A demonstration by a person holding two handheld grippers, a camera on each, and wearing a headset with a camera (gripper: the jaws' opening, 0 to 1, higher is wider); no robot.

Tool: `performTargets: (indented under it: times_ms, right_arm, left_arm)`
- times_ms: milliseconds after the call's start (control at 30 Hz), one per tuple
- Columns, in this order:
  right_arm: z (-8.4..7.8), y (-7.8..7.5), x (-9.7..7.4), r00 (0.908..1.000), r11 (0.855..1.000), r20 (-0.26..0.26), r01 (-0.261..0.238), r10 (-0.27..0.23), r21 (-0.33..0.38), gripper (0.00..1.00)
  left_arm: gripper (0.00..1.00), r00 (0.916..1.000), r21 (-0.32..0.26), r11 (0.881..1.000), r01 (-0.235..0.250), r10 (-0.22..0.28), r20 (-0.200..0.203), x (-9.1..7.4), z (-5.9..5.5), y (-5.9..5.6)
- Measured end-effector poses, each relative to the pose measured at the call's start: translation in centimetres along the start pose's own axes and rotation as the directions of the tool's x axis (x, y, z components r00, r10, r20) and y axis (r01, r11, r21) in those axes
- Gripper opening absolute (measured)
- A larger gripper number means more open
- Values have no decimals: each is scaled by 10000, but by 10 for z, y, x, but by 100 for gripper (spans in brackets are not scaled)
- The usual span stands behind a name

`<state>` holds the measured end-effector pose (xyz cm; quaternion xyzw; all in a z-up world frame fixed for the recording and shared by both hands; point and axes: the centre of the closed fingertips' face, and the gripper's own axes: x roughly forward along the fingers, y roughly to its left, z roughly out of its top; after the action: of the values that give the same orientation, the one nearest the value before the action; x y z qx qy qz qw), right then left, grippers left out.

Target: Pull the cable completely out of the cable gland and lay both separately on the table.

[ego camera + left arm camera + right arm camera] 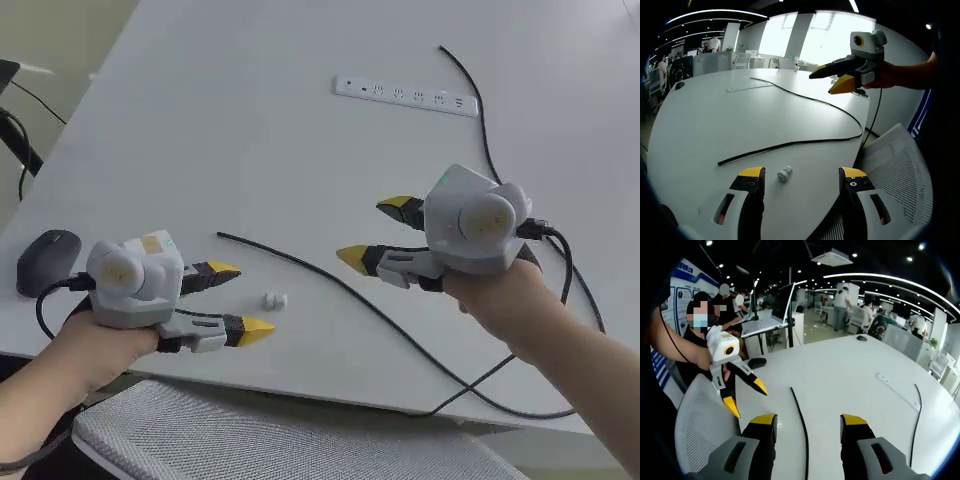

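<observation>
A small white cable gland (274,299) lies alone on the white table (250,130), apart from the thin black cable (330,280), which runs loose across the tabletop to the front edge. My left gripper (245,298) hovers open just left of the gland, nothing between its fingers. In the left gripper view the gland (784,174) rests between and just ahead of that gripper (801,174), and the cable (790,144) lies beyond it. My right gripper (365,230) is open and empty, held above the cable's middle. The right gripper view has the cable (801,415) running up between the right gripper's (809,420) jaws.
A white power strip (405,96) with its black cord sits at the far side. A dark mouse (45,258) rests at the left edge. A grey mesh chair (250,440) stands below the table's front edge. People sit at desks in the background.
</observation>
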<state>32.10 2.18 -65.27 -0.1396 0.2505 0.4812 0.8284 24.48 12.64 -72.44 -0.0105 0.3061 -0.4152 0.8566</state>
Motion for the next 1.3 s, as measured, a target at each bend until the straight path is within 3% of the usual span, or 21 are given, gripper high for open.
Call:
performTargets:
  times_ms: [300,500,633,900,1000,1133,1300]
  right_arm:
    - [-17,-5,-42,9964,9905,659,447,-537,1304,57]
    - [-46,1,-61,9961,9768,527,586,-708,2058,61]
    - [-60,7,-71,9964,9762,437,614,-719,2081,63]
    - [-85,20,-78,9979,9682,225,538,-611,2444,69]
    - [-94,28,-79,9987,9735,-29,502,-508,2231,72]
    - [-104,39,-77,9990,9721,-280,406,-351,2309,82]
    - [-109,41,-77,9988,9694,-374,408,-327,2422,84]
  left_arm:
    - [70,9972,-177,9990,-411,421,617,-17,20,-6]
    - [74,9949,-248,9975,-666,682,740,-25,21,-4]
    - [75,9950,-433,9969,-659,689,729,-31,17,-4]
    - [82,9951,-423,9960,-789,812,561,-37,11,-5]
    - [83,9950,-455,9955,-832,855,521,-39,9,-5]
    - [86,9960,-421,9958,-810,825,357,-40,6,-7]
    - [88,9955,-356,9956,-862,875,366,-42,8,-5]
